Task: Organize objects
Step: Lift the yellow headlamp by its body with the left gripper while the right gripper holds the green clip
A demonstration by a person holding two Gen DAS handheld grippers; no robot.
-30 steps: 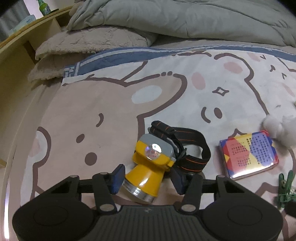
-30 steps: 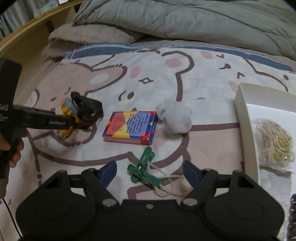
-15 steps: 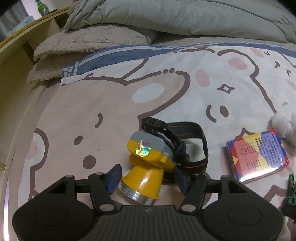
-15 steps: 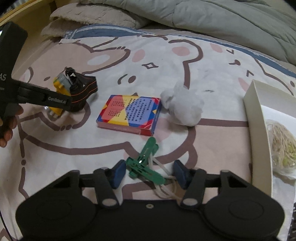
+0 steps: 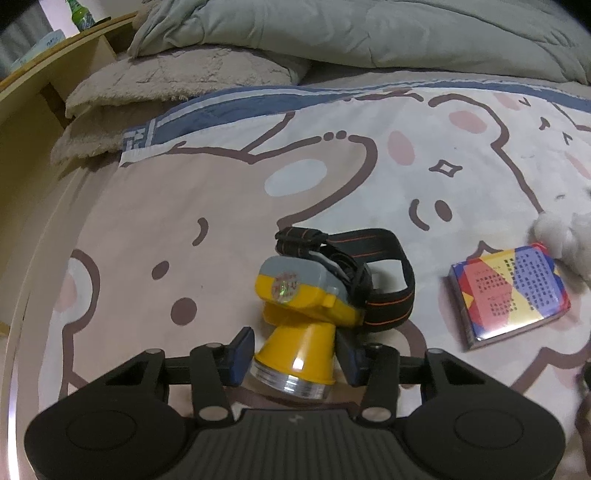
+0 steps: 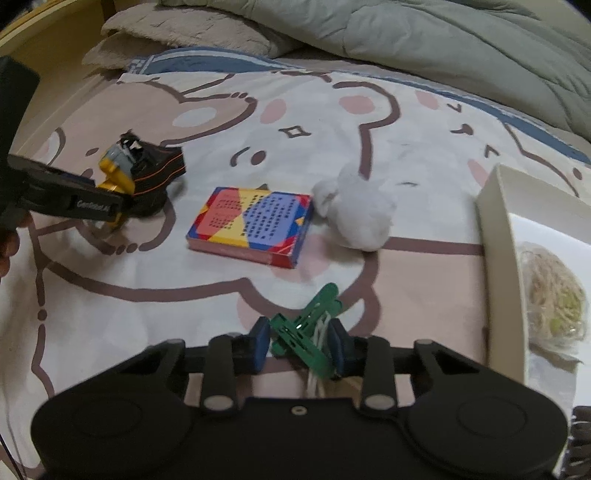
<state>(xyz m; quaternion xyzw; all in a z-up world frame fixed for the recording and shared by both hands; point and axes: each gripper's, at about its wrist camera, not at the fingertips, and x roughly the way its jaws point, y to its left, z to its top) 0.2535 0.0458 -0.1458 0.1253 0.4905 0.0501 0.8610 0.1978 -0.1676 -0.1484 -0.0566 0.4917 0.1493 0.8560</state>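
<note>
The left gripper [image 5: 293,350], low in the frame, has just closed onto the yellow headlamp [image 5: 299,325]. The right gripper [image 6: 299,345] has just closed onto green clothespins [image 6: 304,328], bottom centre.

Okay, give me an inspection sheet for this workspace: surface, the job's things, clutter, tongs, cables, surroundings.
Surface: bear-print bedsheet, soft.
Job's things: yellow headlamp with black strap; colourful card box; white fluffy ball touching the box; green clothespins with white string; white tray holding a bag of rubber bands.
Clutter: nothing seen.
Tongs: left tongs just closed, pads against the headlamp's cone; right tongs just closed on the clothespins.
Cables: nothing seen.
Surroundings: grey duvet, fleece blanket, wooden shelf with a green bottle.
</note>
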